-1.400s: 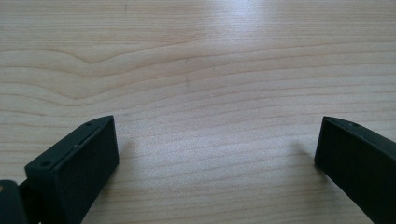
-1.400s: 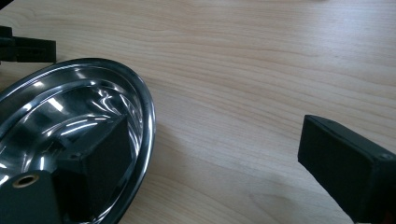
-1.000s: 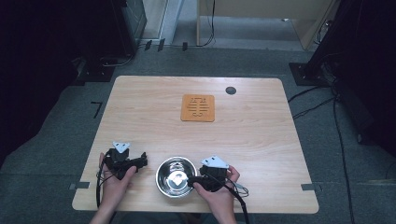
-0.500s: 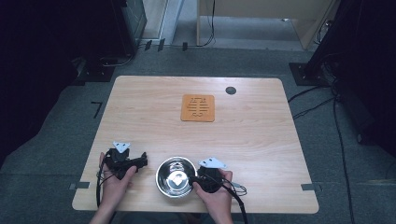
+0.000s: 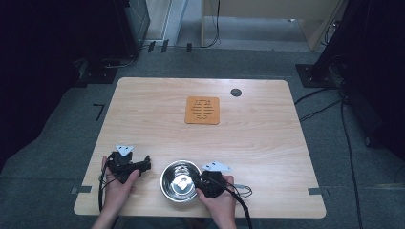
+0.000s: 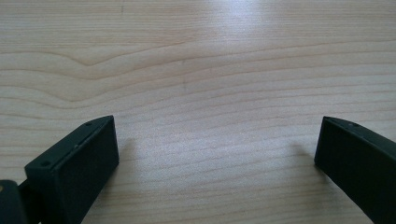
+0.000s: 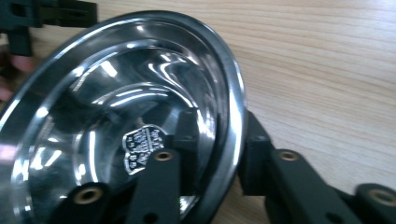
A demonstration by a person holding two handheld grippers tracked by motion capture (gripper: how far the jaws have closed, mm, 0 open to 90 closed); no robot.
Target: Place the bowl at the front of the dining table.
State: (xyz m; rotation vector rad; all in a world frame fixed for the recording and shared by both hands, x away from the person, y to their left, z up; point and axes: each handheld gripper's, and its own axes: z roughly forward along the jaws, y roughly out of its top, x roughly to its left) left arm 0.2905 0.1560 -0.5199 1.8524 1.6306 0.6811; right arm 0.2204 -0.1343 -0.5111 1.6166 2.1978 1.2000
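Steel bowl (image 5: 180, 180) sits near the table's (image 5: 143, 109) front edge, between the person's two hands, with the right gripper (image 5: 204, 180) at its right rim. In the right gripper view that rim (image 7: 236, 116) runs between the two black jaws, one inside the bowl and one outside against the wall. The jaws have just been closing and now look pinched on the thin rim, though glare on the metal makes the actual pad contact hard to confirm.

The main risk, as I judge it, is slip: a polished, curved wall gripped at one edge can slide or pivot out of the pads when lifted, so the far side droops and the bowl clatters back onto the wood. A bite too shallow on the lip would cause the same.

The left gripper (image 5: 143, 165) rests on bare tabletop, apart from the bowl, jaws spread wide with nothing between them. An orange trivet (image 5: 202, 110) lies well away at the table's middle.
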